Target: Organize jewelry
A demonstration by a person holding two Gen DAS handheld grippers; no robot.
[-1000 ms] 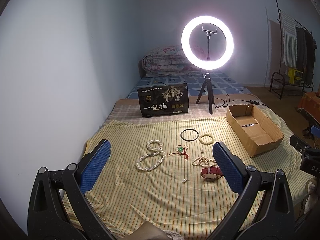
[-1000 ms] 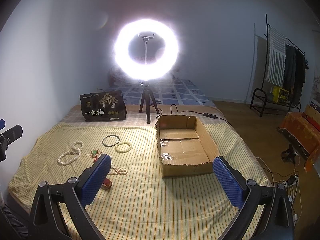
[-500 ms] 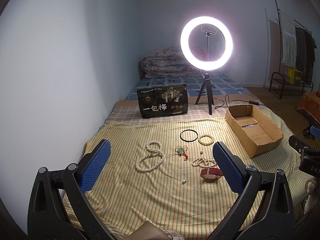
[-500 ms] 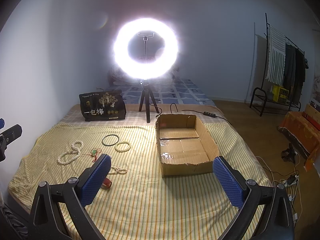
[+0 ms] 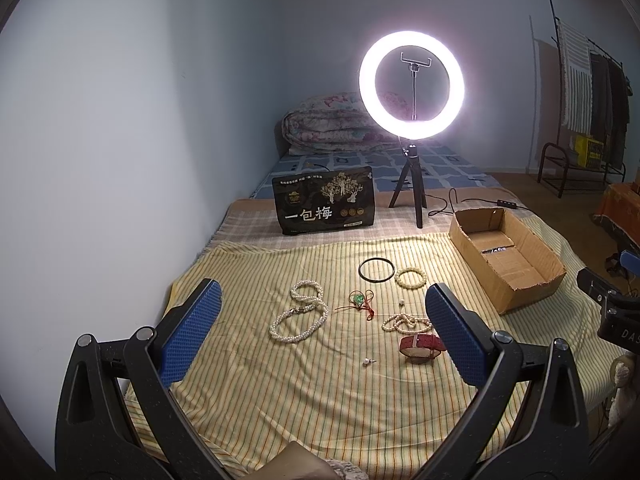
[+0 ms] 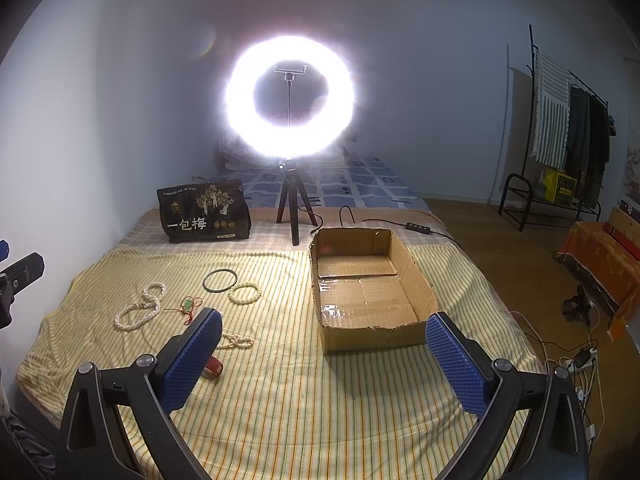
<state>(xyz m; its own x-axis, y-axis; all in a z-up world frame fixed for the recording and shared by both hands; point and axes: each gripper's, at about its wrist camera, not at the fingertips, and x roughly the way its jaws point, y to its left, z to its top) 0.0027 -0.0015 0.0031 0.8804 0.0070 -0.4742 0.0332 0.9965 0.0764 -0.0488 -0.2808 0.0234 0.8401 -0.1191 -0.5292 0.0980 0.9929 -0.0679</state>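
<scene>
Jewelry lies spread on a yellow striped cloth [image 5: 280, 392]: a long pearl necklace [image 5: 300, 314], a black bangle [image 5: 376, 269], a pale bead bracelet [image 5: 409, 278], a green pendant on red cord [image 5: 358, 301], a small pearl strand [image 5: 404, 323], a red watch [image 5: 421, 346] and a tiny earring [image 5: 367, 361]. An open cardboard box [image 6: 368, 280] stands to their right, with nothing in it. My left gripper [image 5: 320, 332] hovers open above the near side of the jewelry. Open too, my right gripper [image 6: 322, 356] hangs just in front of the box.
A lit ring light on a tripod [image 5: 412, 84] and a black printed bag [image 5: 324, 206] stand behind the cloth. A cable [image 6: 384, 222] runs behind the box. A folded quilt [image 5: 328, 124] lies farther back; a clothes rack [image 6: 568, 120] stands at the right.
Both views have shifted only slightly. Nothing on the cloth has moved and both grippers stay open.
</scene>
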